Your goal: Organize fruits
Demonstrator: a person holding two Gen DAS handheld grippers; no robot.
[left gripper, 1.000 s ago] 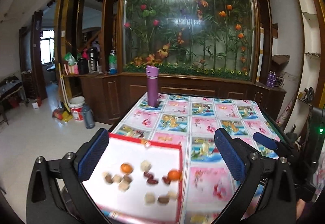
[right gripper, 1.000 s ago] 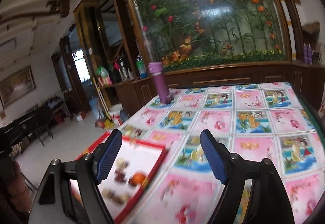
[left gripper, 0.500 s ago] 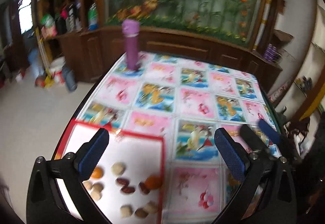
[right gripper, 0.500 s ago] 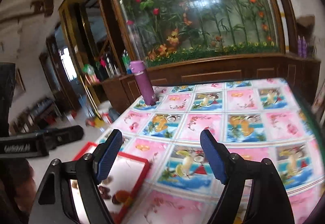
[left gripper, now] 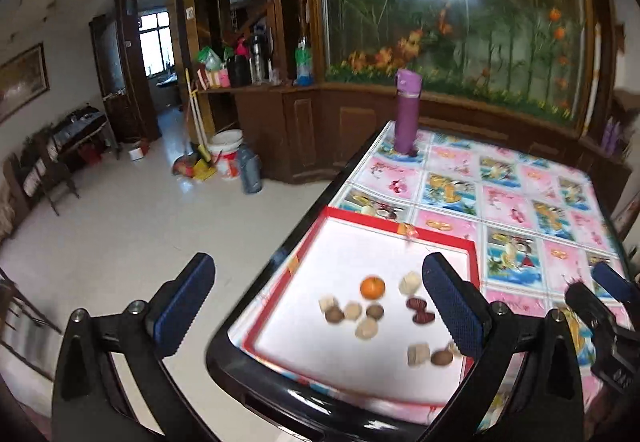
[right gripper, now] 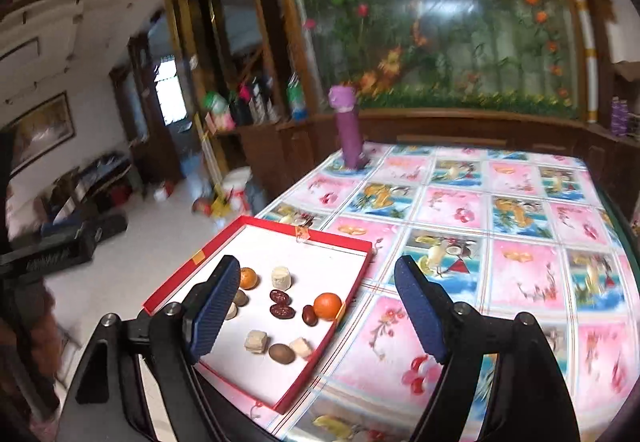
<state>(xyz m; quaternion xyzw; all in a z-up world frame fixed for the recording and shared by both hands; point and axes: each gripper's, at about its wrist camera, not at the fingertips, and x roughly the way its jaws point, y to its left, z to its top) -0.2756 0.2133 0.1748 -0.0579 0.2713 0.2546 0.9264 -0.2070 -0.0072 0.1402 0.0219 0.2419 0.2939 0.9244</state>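
Both hand-held grippers stand wide open with nothing between the pads: the left hand-held gripper [left gripper: 316, 302] hangs over the near left corner of the surface [right gripper: 520, 242], the right hand-held gripper [right gripper: 316, 306] over the tray's right edge. The red-rimmed tray [right gripper: 304, 236] lies flat at that corner, its long axis running away from the cameras. In it lie two oranges [right gripper: 327, 306], dark red dates [right gripper: 282, 310], brown nuts [right gripper: 281, 354] and pale chunks [right gripper: 281, 278], loosely scattered; a purple bottle [right gripper: 348, 129] stands upright at the far edge.
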